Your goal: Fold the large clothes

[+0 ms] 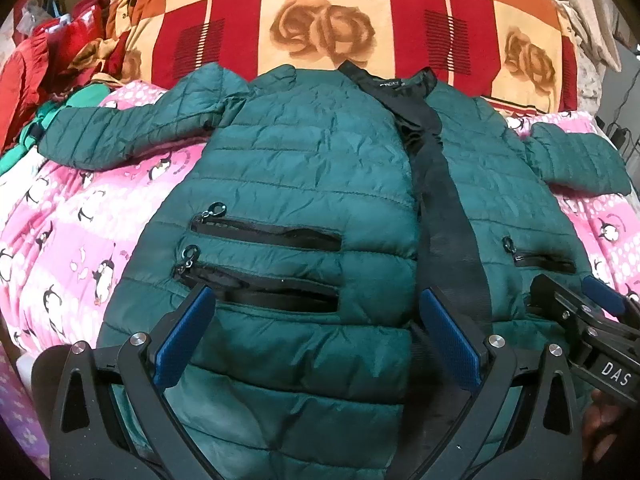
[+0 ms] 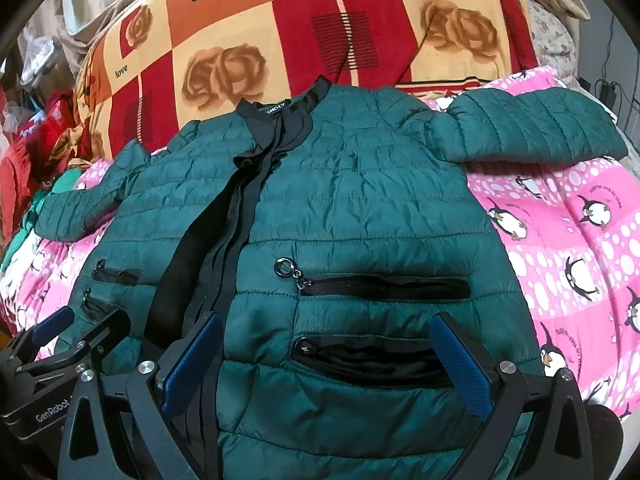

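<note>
Now the green jacket (image 1: 304, 184) lies flat, front up, on the pink blanket (image 2: 568, 248); left claw (image 1: 316, 332) and right claw (image 2: 328, 360) both spread above its hem.

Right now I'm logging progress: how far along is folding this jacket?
Done: the jacket lies spread face up on the pink blanket, both sleeves out. In hand: nothing; the left gripper and right gripper hover open above the hem. Left: every fold, sleeves first probably.

So the bed has a pink penguin blanket (image 2: 568, 264) on it. A green puffer jacket (image 2: 360, 208) lies flat on top, sleeves out.
</note>
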